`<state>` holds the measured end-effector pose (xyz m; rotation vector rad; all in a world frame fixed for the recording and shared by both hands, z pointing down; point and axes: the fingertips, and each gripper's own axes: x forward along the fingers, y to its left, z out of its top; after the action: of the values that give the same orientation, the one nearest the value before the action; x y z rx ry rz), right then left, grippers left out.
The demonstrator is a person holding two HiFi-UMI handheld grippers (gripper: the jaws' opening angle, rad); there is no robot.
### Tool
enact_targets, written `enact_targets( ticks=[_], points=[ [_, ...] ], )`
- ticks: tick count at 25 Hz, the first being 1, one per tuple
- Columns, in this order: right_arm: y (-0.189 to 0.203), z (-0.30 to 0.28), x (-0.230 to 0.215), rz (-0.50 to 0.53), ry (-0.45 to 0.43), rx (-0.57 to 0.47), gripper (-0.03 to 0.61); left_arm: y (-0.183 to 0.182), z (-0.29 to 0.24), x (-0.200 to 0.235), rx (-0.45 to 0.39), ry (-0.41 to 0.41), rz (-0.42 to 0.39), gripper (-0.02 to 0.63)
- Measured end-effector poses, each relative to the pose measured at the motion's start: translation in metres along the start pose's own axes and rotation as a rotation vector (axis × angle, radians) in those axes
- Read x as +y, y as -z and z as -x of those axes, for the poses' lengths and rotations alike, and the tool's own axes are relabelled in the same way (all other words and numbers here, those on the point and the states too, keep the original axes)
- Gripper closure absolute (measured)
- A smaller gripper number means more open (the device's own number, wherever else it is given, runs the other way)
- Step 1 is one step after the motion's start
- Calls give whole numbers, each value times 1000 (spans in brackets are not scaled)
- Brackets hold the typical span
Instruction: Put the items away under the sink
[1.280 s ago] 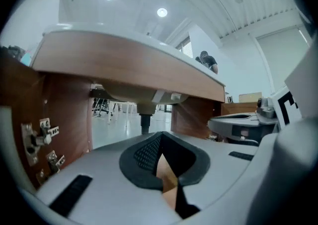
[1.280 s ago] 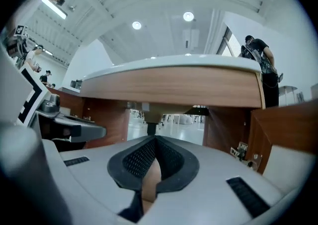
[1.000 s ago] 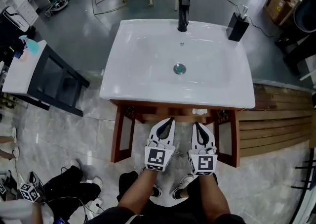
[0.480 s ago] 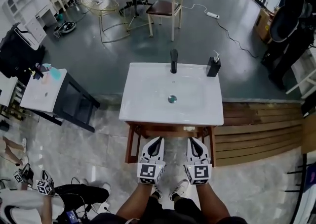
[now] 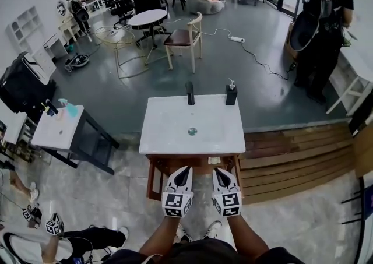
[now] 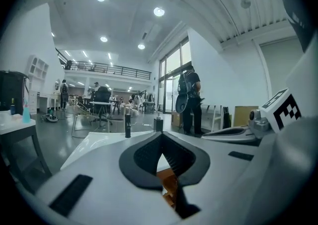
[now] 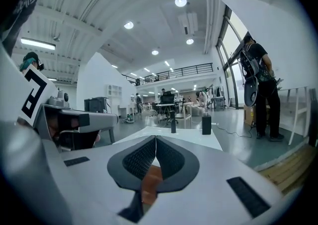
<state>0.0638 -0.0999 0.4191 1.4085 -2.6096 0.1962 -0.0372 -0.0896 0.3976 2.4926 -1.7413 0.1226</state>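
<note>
**Now the left gripper [image 5: 185, 170] and right gripper [image 5: 217, 171] are hanging shut, holding nothing**

Both are floating side by side in front of the white sink [image 5: 172, 126]. A black soap bottle [image 5: 231, 95] is standing on its back corner, near the tap [image 5: 190, 94].

Sink [image 5: 166, 140] top bare except 2 uprights on its back edge: faucet [image 5: 190, 92] at centre, soap dispenser [image 5: 231, 94] toward the right corner. Below the sink, wooden stand [image 5: 152, 178] with a leg each side; the gap between is partly hidden by left gripper [image 5: 180, 174] and right gripper [image 5: 220, 174]. Left of sink: floor lane, then side table [image 5: 58, 134]. Right of sink: wooden decking [image 5: 291, 155] just beside. Behind sink: open floor, then chair [image 5: 182, 37].
</note>
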Motion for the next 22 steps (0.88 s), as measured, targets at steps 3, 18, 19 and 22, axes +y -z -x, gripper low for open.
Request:
enact_targets(
  ticks=[3, 18, 19, 22],
  points=[
    [-4, 12, -9, -3, 2, -17, 555, -3, -1, -19, 3, 14, -7, 606],
    [-30, 18, -60, -3, 100, -108, 555, -17, -41, -30, -15, 50, -27, 607],
    [-31, 11, -62, -2, 106, -108, 555, -19, -48, -24, -18, 54, -27, 607],
    [-40, -11, -66, 2, 113, -99, 555, -24, -67, -8, -22, 67, -25, 606]
  ],
)
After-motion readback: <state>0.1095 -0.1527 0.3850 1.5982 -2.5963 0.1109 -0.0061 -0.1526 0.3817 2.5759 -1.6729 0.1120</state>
